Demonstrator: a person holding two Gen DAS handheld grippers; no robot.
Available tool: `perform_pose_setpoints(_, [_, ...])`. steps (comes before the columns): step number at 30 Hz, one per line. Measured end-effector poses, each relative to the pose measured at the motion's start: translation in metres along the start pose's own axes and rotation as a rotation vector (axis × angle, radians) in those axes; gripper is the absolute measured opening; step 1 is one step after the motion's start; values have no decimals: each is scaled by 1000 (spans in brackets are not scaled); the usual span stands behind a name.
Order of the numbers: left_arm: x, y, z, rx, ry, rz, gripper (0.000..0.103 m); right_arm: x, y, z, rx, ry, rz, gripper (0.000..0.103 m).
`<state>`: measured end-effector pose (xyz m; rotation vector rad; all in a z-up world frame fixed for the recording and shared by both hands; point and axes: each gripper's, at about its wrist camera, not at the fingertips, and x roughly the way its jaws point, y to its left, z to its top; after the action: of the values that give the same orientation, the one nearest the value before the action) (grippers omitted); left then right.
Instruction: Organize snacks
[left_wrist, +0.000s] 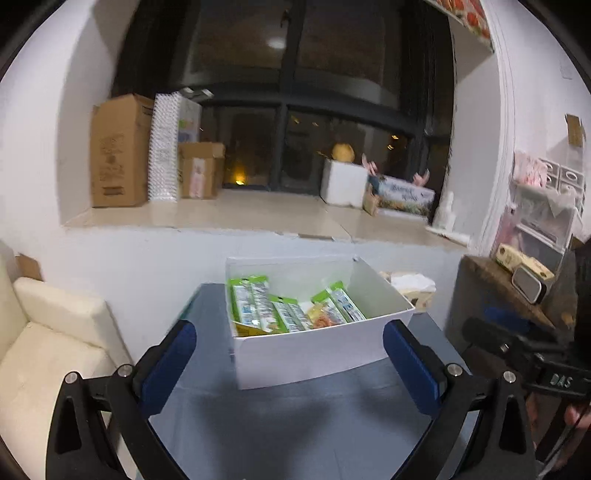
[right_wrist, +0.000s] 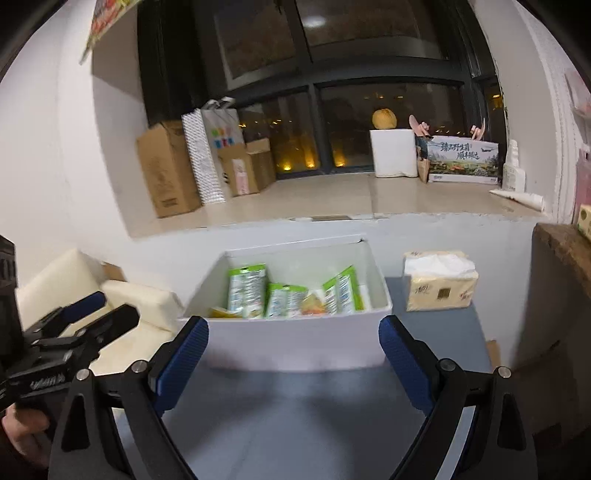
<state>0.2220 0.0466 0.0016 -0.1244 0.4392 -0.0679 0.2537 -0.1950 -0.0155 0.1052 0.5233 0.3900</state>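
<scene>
Hovering side by side above a grey-blue table (left_wrist: 280, 424), both grippers point forward at a white box (left_wrist: 314, 350) that stands on the table's far half, close to the white wall under a window ledge (left_wrist: 221, 214). The left gripper (left_wrist: 290, 356) has its blue-padded fingers (left_wrist: 168, 363) spread wide, farther apart than the near wall of the box, and nothing lies between them. The right gripper (right_wrist: 293, 352) is spread just as wide and is likewise empty; its fingers (right_wrist: 404, 360) frame the box front without touching it. In the right wrist view the left gripper shows at the lower left edge, held level in the person's hand (right_wrist: 22, 428), its two dark fingers parted.

Inside the box, several green-and-white snack packets (left_wrist: 271, 308) lean upright against one another, with an orange packet (left_wrist: 321, 319) among them. A tissue pack (right_wrist: 439, 280) sits on the table just right of the box. A cream sofa (left_wrist: 48, 339) stands to the left.
</scene>
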Motion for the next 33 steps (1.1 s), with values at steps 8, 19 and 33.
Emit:
perform_pose_setpoints(8, [-63,0,-14,-30,-13,38,103,-60,18,-27,-70,-41,-52,96])
perform_pose_setpoints(19, [-109,-36,-48,35,29,49,103,-110,31,-59,-32,-45,17,96])
perform_pose_setpoints(33, [-131,-47,-64,56,29,38,103,-138,42,-73,-71,-72,-41,96])
